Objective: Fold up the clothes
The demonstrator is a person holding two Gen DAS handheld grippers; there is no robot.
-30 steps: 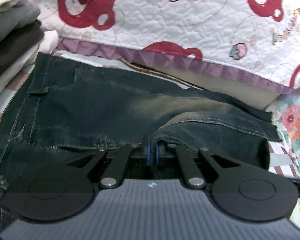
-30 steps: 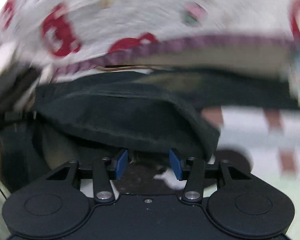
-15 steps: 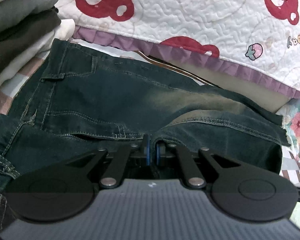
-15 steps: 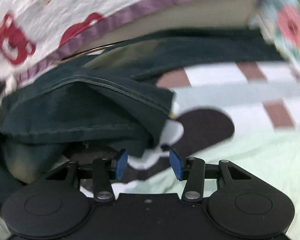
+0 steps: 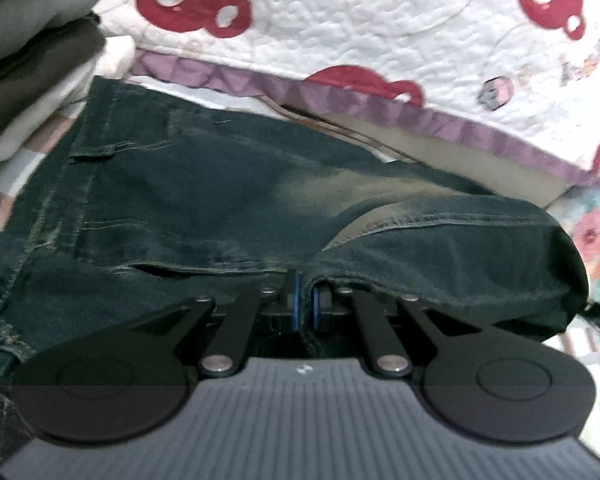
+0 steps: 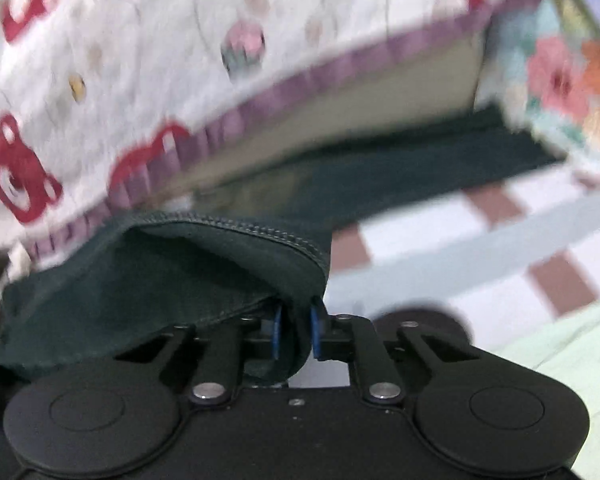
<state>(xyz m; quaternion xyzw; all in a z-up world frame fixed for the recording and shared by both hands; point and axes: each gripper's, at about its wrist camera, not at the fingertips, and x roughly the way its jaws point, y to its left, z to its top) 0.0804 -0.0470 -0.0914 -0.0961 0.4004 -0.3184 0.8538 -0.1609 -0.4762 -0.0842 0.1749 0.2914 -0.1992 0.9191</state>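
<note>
Item: jeans (image 5: 204,200), dark denim, faded patch mid-panel. Lay across centre of left view on checked bed sheet (image 6: 480,256), waistband end toward left edge of frame, one leg doubled over at lower right. Backed by bear quilt (image 5: 340,20) along top of frame; stack of folded clothes (image 5: 32,64) at upper left, just beside waistband; floral fabric (image 5: 596,240) at right edge.

Left gripper (image 5: 303,304): fingers nearly together, clamped on a seamed denim edge at lower centre of frame.

Right gripper (image 6: 296,332): fingers close together, clamped on a thick bunched roll of denim at lower centre; stitched hem (image 6: 260,230) arched above, cloth draped toward lower left of frame. View blurred, finer detail not readable.

Handling, as judged: heavy for cloth, limp but with body; held a rounded fold rather than a sharp crease. Rough weave, unlikely to slip between fingers. Not fragile. Seams and hems thick and stiff; likely to resist flattening and spring open unless pressed.

Where to hold, as judged: at stitched seams, hem or waistband, where layers bunched firm and gave the fingers bite. Single-layer panel less suitable; likely to sag and drag lower layers. Both layers best taken together at an edge for an even fold.
</note>
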